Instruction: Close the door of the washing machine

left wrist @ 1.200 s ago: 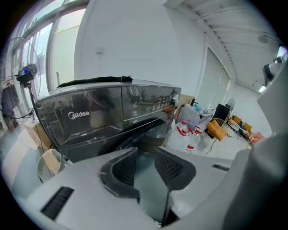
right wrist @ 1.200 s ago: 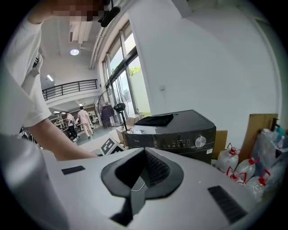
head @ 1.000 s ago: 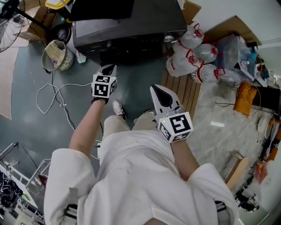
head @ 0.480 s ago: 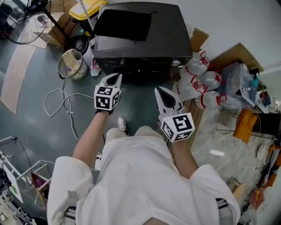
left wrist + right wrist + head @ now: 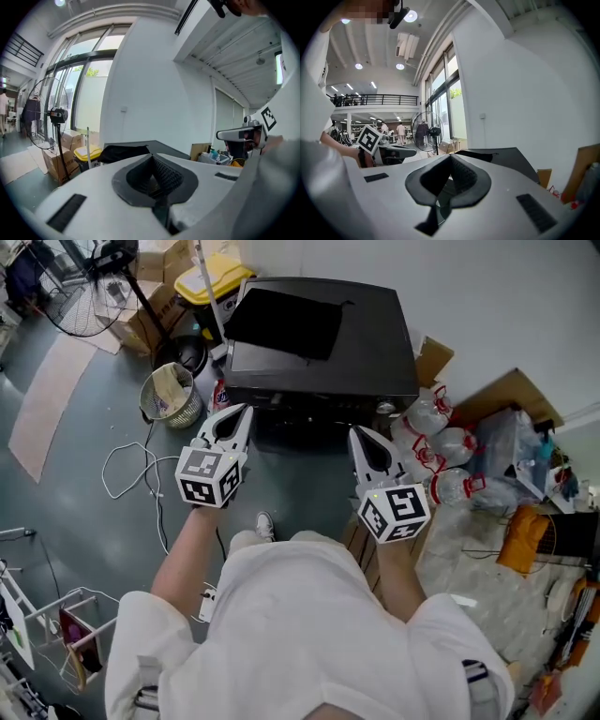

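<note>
Grey floor (image 5: 84, 521) on the left, giving way to pale, stone-patterned flooring (image 5: 469, 568) on the right. The black washer (image 5: 323, 352) stands on it at the top, by the wall. Just left of the washer, a basket (image 5: 172, 395); behind that, a yellow bin (image 5: 214, 279), cardboard boxes (image 5: 155, 310) and a fan (image 5: 84, 307). A white cable (image 5: 127, 470) loops loose over the grey. Far left, a flat cardboard sheet (image 5: 47, 409). Right of the washer, clear jugs (image 5: 439, 442) with red trim, huddled together. One shoe (image 5: 264, 524) planted mid-floor.
</note>
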Demonstrator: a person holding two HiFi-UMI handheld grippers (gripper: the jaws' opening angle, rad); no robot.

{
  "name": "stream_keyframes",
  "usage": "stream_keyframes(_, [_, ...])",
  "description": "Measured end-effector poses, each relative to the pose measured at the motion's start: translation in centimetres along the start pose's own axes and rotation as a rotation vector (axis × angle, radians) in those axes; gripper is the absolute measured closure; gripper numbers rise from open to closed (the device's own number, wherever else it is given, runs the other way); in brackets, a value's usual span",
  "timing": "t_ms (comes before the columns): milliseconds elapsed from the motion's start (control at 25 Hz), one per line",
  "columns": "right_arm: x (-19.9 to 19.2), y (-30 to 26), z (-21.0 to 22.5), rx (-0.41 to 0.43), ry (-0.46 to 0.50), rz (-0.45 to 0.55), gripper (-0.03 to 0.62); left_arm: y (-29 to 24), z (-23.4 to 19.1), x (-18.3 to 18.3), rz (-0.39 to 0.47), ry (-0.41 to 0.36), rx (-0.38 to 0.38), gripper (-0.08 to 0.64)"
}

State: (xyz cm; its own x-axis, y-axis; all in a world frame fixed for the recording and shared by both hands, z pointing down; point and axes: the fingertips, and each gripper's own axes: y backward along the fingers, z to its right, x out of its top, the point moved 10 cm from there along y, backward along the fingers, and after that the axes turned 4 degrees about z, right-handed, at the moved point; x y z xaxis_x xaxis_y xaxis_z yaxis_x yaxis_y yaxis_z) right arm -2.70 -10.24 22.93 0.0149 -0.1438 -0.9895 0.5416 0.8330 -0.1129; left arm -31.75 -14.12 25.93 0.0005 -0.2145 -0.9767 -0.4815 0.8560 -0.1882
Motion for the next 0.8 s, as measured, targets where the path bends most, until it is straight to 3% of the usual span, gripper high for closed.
stream_keyframes(440, [3.1, 2.9, 3.1, -0.147, 0.003, 0.077, 0.594, 4.2, -1.6, 5.5, 0.169, -0.03, 0.015, 0.554])
stream_keyframes(800, [4.3, 6.7, 4.5, -0.29, 0.005, 0.112, 0.594, 7.4, -2.4, 6.4, 0.245, -0.03, 0.044, 0.554])
